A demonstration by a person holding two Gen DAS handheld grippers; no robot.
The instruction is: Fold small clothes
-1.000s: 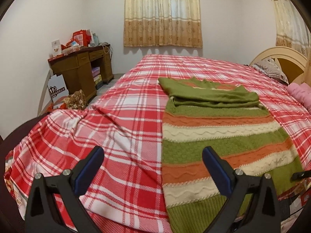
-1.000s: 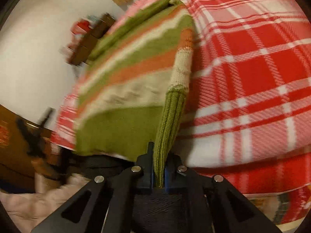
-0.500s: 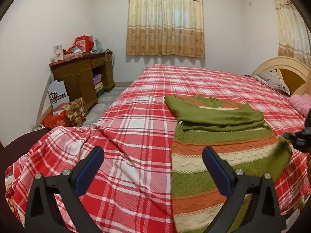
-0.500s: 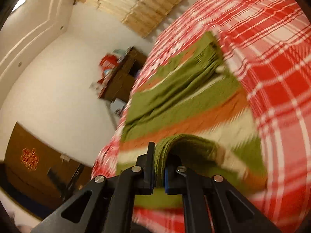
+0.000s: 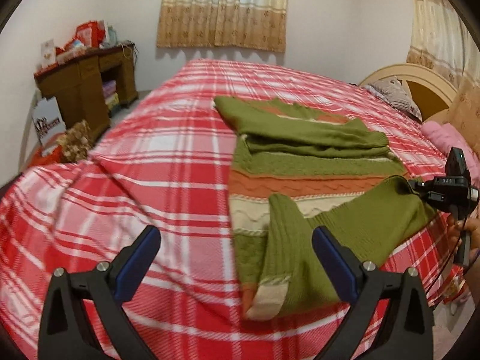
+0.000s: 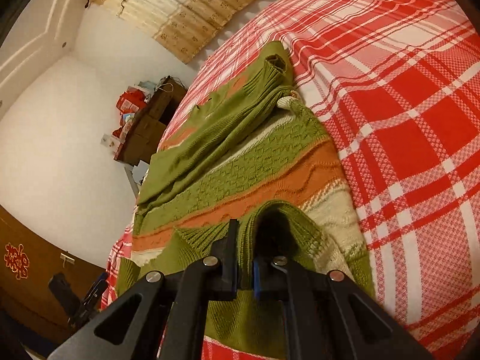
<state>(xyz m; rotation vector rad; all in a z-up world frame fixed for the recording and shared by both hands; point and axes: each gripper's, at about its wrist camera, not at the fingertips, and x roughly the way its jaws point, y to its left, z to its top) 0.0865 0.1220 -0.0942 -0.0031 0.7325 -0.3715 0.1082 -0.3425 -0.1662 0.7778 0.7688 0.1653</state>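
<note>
Sweater: a green, orange and cream striped knit sweater (image 5: 312,177) lies on the bed (image 5: 168,180), on its red-and-white plaid cover, toward the side nearer the headboard (image 5: 420,81).
Folds so far: both sleeves lie crossed over the upper body; the ribbed green hem (image 5: 369,225) is lifted and doubled back over the lower stripes.
Left wrist view only: the whole garment at once, the right tongs (image 5: 412,184) seen from outside at the sweater's far edge, a hand (image 5: 468,231) under it, a pink pillow (image 5: 447,138) and the curtain (image 5: 223,9).
Right wrist view only: the pinch itself, the sleeve cuff's open end (image 6: 277,61), and a brown door with a red emblem (image 6: 16,261).
Both views: a wooden table (image 5: 87,87) against the wall, cluttered with red boxes.
Left tongs (image 5: 237,255): spread wide, nothing between the blue pads, held low over the plaid cover just beside the sweater's near corner, not touching it.
Right tongs (image 6: 244,265): closed tight on a fold of the ribbed hem (image 6: 270,213), which arches up out of the grip.
Right pose: pointed along the sweater's length, raised a little above the bed.
</note>
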